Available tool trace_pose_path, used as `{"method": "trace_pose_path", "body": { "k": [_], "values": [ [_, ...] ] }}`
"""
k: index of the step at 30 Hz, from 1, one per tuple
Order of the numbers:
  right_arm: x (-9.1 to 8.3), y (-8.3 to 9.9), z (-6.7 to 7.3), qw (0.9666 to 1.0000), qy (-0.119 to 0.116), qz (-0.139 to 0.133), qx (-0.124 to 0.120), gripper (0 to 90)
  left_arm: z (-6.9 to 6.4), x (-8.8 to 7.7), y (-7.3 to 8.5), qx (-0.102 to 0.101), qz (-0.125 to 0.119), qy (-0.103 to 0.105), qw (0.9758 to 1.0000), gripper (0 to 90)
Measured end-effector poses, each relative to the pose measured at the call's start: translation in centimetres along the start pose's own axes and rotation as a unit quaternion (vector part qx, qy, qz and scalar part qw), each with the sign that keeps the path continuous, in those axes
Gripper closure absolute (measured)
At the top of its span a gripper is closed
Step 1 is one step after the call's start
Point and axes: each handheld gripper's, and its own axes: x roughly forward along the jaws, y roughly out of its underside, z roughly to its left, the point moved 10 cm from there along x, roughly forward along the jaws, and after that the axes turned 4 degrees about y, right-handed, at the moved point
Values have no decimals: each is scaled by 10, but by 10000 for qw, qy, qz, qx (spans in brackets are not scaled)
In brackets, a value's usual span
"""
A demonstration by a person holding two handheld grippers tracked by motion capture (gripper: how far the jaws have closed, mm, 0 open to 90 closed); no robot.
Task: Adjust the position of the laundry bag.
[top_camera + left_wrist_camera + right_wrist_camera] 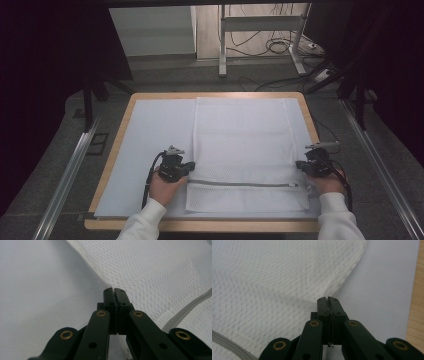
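Now both hands are pinching the white mesh laundry bag (240, 135) lying flat on the table mat (155, 130). Left gripper (114, 290) and right gripper (328, 298) are squeezing its side edges; lifting together, evenly, should keep it smooth.

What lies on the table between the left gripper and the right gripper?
In the high view, the white mesh bag spans the stretch between the left gripper and the right gripper, its grey zipper running across.
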Motion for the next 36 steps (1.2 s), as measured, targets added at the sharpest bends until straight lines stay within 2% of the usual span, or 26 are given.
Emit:
{"method": "trace_pose_path", "body": {
  "k": [36],
  "values": [
    [5,-14,41,9990,-360,-182,-210,876,33,-32,11,-210,-114,-138,9996,900]
  ]
}}
